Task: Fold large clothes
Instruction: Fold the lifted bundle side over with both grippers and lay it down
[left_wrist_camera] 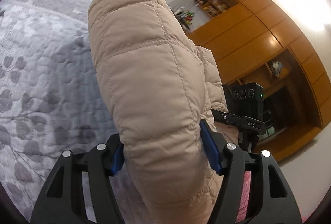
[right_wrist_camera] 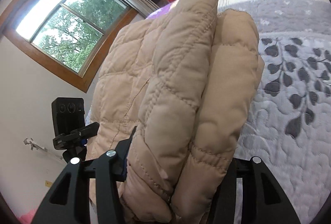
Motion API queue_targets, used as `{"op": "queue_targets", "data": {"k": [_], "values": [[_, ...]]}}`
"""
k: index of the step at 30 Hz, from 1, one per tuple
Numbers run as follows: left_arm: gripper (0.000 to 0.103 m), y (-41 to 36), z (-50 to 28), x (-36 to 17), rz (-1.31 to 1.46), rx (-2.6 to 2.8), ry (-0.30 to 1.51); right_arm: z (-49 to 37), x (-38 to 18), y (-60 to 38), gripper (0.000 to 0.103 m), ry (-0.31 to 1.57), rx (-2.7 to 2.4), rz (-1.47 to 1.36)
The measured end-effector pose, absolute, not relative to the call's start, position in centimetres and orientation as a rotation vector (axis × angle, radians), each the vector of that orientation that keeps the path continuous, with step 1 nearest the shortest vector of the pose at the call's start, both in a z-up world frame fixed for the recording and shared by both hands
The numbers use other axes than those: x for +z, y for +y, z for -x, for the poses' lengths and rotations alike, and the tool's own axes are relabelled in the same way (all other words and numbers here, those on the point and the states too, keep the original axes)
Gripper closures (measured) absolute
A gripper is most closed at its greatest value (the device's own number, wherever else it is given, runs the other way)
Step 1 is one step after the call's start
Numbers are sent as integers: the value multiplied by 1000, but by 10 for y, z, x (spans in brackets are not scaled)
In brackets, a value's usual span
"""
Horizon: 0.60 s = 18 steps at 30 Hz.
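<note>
Around you lies a bed with a grey leaf-patterned bedspread point(left_wrist_camera: 41, 79), filling the 9 o'clock side of the left wrist view and the 3 o'clock side of the right wrist view point(right_wrist_camera: 293, 83). A wooden wardrobe point(left_wrist_camera: 258, 37) stands at 2 o'clock in the left view; a window point(right_wrist_camera: 68, 31) sits at 10 o'clock in the right. Each view catches the other gripper's black camera block beside the fabric, at 4 o'clock point(left_wrist_camera: 248, 97) and at 8 o'clock point(right_wrist_camera: 68, 114).

The beige quilted coat point(left_wrist_camera: 149, 83) blocks the middle of both views, so most of the bed beyond it is hidden. In the right view the far finger is covered by fabric, and its tip cannot be made out.

Your left gripper point(left_wrist_camera: 165, 153) has its blue fingers point(left_wrist_camera: 211, 147) pinching a thick fold of the coat, which rises toward 12 o'clock above the bed. Your right gripper point(right_wrist_camera: 178, 172) seems clamped on a doubled bundle of the coat point(right_wrist_camera: 175, 79) likewise.
</note>
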<state>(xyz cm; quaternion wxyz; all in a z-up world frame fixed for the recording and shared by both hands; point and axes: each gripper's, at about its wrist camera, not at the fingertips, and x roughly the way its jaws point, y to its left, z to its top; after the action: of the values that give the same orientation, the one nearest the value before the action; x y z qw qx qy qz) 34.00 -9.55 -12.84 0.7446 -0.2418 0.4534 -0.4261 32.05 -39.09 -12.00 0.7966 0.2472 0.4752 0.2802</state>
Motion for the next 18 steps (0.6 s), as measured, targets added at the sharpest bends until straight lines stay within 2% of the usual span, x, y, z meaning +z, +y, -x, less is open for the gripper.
{"op": "queue_targets", "data": {"k": [6, 8, 10, 18], "values": [[36, -86, -358, -152, 569, -908, 1056, -328, -132, -397, 49, 1038, 608, -561], [34, -91, -358, -147, 557, -909, 1057, -327, -134, -411, 40, 1044, 597, -562], [33, -89, -356, -145, 544, -896, 1062, -315, -134, -426, 36, 1041, 582, -560], [33, -69, -312, -116, 412, -774, 988, -240, -111, -467, 33, 960, 537, -519]]}}
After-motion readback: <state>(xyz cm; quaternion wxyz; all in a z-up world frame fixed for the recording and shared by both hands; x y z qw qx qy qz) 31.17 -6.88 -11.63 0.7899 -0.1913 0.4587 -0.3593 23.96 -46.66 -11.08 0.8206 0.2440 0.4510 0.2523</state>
